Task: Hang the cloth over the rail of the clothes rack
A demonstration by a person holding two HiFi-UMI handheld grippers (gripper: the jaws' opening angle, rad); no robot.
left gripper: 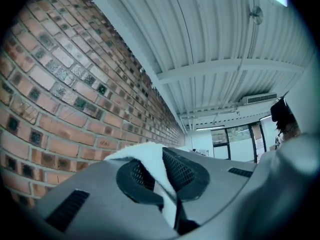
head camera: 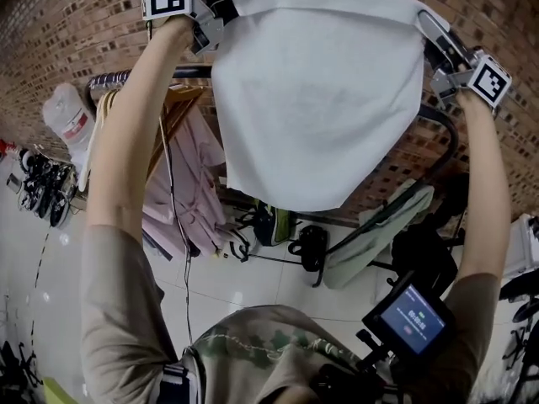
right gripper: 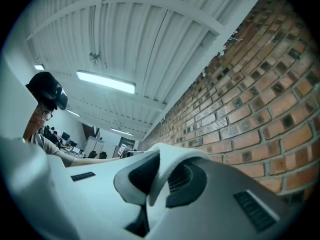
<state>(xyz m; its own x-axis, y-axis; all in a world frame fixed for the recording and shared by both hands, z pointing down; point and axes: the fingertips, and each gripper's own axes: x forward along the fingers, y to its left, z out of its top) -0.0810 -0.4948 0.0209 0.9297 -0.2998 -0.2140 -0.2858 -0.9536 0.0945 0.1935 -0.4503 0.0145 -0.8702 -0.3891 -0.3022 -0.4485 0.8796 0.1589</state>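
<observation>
A white cloth (head camera: 320, 99) hangs spread out between both raised grippers, in front of the brick wall. My left gripper (head camera: 221, 7) is shut on its top left corner, and white cloth (left gripper: 155, 171) shows pinched between its jaws. My right gripper (head camera: 434, 36) is shut on the top right corner, with a fold of cloth (right gripper: 167, 166) between its jaws. The clothes rack's dark rail (head camera: 189, 72) runs behind and below the cloth, mostly hidden by it; its curved right end (head camera: 450, 146) shows past the cloth's edge.
Pink garments (head camera: 189, 175) on wooden hangers hang from the rail at the left. A green cloth (head camera: 379, 234) drapes lower right. Shoes (head camera: 42, 188) line the floor at far left. A small screen (head camera: 408, 318) sits at my chest. Brick wall (head camera: 67, 23) stands close behind.
</observation>
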